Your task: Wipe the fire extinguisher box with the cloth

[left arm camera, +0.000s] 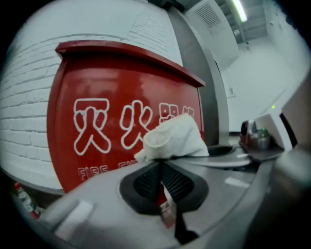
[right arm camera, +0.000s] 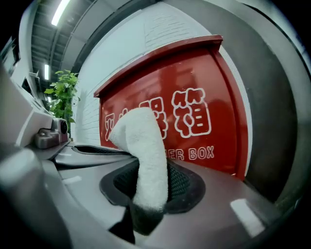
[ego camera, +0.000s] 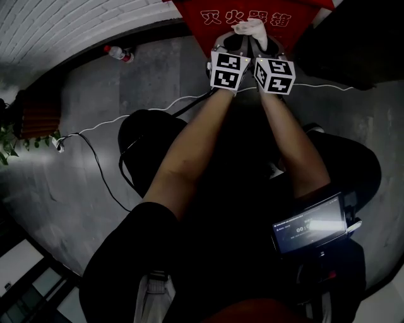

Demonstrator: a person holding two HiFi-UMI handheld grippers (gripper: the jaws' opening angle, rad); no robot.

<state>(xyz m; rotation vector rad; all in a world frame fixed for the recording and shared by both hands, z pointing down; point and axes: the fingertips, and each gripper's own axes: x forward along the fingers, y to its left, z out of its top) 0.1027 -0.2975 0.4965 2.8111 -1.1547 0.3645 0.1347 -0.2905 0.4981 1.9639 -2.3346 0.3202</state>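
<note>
Fire extinguisher box [ego camera: 192, 16] stands at twelve o'clock in the head view, red with white lettering, its back against a white brick wall [left arm camera: 29, 97].

Far off at ten o'clock a bottle [ego camera: 118, 53] lies on the grey floor [ego camera: 158, 69].

The left gripper [left arm camera: 160, 168] has its claw drawn narrow. The pads meet, and an edge of the white cloth [left arm camera: 172, 138] seems pinched at their tips, with a small red-and-white tag hanging in the slit below.

Just to the right, at one o'clock from the left claw, the right gripper [right arm camera: 150, 177] is clamped on the same cloth. A thick fold runs down between its pads and rises above them. The two grippers sit side by side, nearly touching.

Both gripper views show the box's front beyond the cloth, and the cloth appears short of it, not pressed on. The red face looks glossy, with no streaks or damp marks I can read. My judgement is that the cloth is gripped and brought up to the box, while the wiping itself is still to do.
</note>
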